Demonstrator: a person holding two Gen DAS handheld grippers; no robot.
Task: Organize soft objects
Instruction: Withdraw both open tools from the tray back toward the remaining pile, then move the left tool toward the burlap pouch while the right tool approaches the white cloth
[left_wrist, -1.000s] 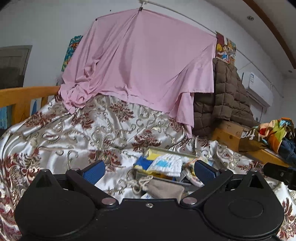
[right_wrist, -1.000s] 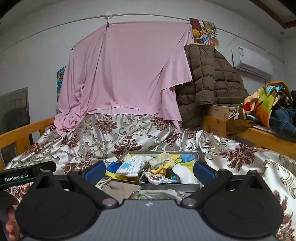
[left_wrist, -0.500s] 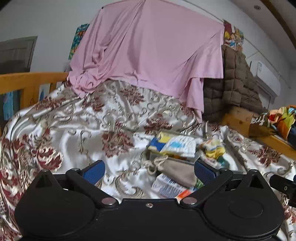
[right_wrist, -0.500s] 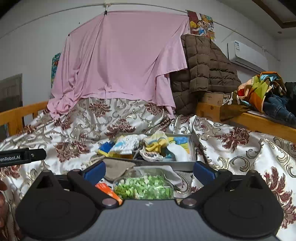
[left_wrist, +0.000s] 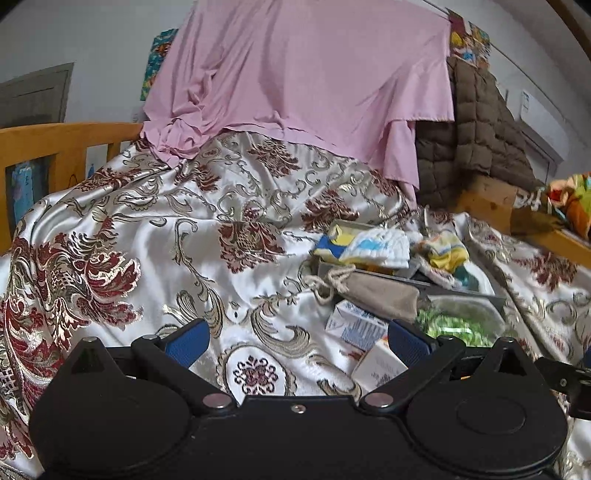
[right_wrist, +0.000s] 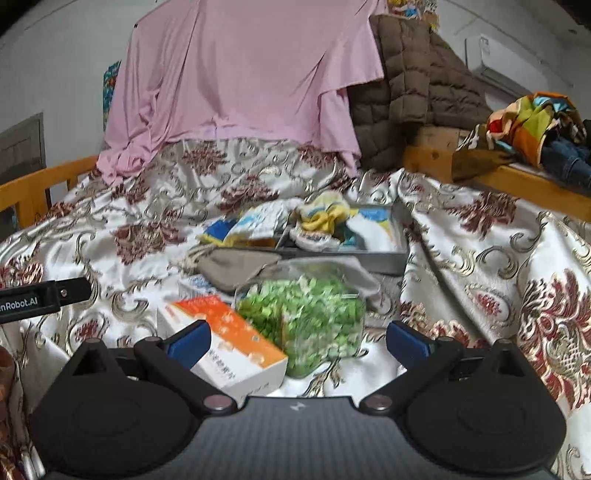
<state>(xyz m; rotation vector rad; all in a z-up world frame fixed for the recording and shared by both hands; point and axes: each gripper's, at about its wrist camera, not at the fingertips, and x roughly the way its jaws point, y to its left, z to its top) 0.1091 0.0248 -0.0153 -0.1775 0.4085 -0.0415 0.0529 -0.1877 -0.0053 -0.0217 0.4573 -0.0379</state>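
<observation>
A grey tray (right_wrist: 384, 260) lies on the patterned bedspread with socks and cloths heaped in it: a white and blue cloth (right_wrist: 260, 221), a yellow sock (right_wrist: 325, 214). A beige drawstring pouch (right_wrist: 236, 267) rests against its near edge, seen in the left wrist view as the pouch (left_wrist: 376, 291). Nearer lie a clear bag of green pieces (right_wrist: 306, 314) and an orange and white box (right_wrist: 229, 339). My right gripper (right_wrist: 297, 341) is open just over the box and bag. My left gripper (left_wrist: 297, 341) is open above the bedspread, left of the small boxes (left_wrist: 354, 325).
A pink sheet (right_wrist: 240, 74) and a brown quilted jacket (right_wrist: 410, 81) hang at the back. Wooden bed rails (left_wrist: 55, 147) run along the left, and a wooden shelf (right_wrist: 517, 181) with colourful clothes sits at the right. The other gripper's body (right_wrist: 37, 297) shows at left.
Both grippers have tilted down and pulled back, so the box, the green bag and the pouch in front of the tray have come into view. Both stay open.
</observation>
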